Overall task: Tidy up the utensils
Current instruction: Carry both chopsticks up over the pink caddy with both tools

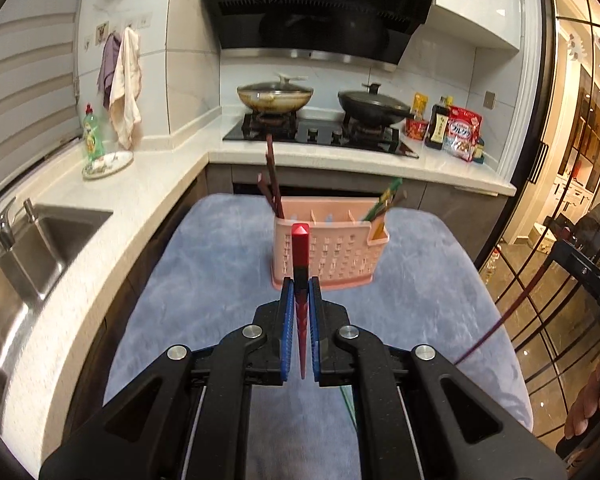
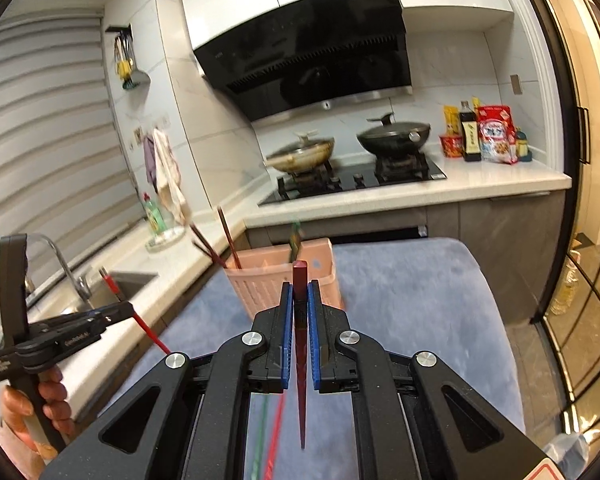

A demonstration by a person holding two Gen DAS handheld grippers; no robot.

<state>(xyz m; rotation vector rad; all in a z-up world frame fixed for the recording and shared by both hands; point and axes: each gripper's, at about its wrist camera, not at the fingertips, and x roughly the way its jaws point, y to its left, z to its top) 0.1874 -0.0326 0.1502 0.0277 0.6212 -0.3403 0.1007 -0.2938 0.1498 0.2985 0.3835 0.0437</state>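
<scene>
Each camera sat just behind its tongs, looking forward and a little down over the table [image 1: 204, 264]. Both views showed the pink basket [image 1: 324, 256] close by and the stove [image 1: 320, 134] farther back.

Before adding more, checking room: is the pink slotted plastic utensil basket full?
No. The pink basket holds chopsticks only at its ends; middle compartments look empty.

Left gripper [image 1: 301, 280] clamped tight, pointing down fwd, right gripper [image 2: 301, 285] likewise (both hand-held), side by side
</scene>
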